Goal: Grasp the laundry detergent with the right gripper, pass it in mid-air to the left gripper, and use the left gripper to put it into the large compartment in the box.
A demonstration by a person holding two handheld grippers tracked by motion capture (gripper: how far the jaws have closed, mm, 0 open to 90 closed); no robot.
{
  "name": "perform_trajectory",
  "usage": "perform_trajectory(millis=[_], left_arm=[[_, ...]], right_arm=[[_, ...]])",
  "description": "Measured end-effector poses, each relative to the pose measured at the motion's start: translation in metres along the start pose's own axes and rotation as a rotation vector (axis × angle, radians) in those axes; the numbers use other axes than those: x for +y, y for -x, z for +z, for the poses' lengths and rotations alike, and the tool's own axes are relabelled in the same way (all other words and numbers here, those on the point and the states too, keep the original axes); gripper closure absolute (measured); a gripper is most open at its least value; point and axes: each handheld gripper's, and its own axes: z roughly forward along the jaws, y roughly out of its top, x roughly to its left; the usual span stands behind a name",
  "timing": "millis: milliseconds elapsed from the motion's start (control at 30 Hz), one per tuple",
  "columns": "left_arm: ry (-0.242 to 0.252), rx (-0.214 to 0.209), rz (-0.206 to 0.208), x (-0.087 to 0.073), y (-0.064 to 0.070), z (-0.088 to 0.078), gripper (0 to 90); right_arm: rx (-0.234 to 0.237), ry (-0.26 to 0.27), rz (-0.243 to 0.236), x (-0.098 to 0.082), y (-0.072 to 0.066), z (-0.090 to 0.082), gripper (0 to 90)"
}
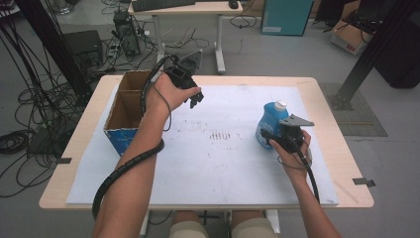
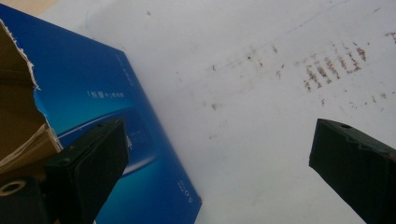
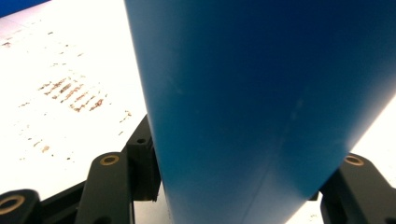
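Blue bottle (image 3: 261, 93) between right tongs (image 3: 238, 186); left tongs (image 2: 219, 163) agape beside box (image 2: 93, 107).

Both grippers are black: the left gripper (image 1: 196, 100) trails a ribbed black cable (image 1: 124, 171), and the right gripper (image 1: 275, 139) trails a smooth one. Each carries a grey three-cornered plate (image 1: 296, 120). Brass-ringed screw holes (image 3: 109, 160) dot the right gripper's linkage. The person wears beige shorts (image 1: 187, 229); forearms bare.

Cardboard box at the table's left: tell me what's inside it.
The box is open on top, and the high view shows bare brown inner walls and a divider. Its floor is shadowed and partly hidden by the left forearm, so I cannot tell whether anything lies inside.
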Motion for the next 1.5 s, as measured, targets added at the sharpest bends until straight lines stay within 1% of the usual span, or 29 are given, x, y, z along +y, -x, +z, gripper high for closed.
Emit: perform_trajectory(millis=[233,333,400,867,1067,1333,1500], left_arm=[[-0.001,-0.001,-0.001,0.001,0.002,0.001,5.3],[-0.003,-0.002,0.007,0.001,0.002,0.0,5.3],[0.003,-0.003,0.0,0.001,0.003,0.0,5.3],[0.001,0.001,-0.001,0.0,0.001,-0.002,5.3],[0.007,-0.003,-0.003,0.0,0.0,-0.005,5.4],[0.003,-0.002,0.01,0.0,-0.001,-0.008,5.4],[0.017,-0.015,0.005,-0.001,-0.004,-0.014,5.3]], right_arm=[[0.0,0.001,0.006,0.0,0.0,0.0,45.1],[-0.003,0.001,0.01,0.0,0.0,0.0,45.9],[-0.001,-0.002,0.014,0.0,0.001,0.0,46.0],[-0.001,-0.001,0.009,0.0,0.0,0.0,45.9],[-0.003,0.002,0.009,0.0,0.0,0.0,45.7],[0.0,-0.002,0.009,0.0,0.001,0.0,45.5],[0.003,-0.007,0.014,0.001,0.001,0.0,45.5]])
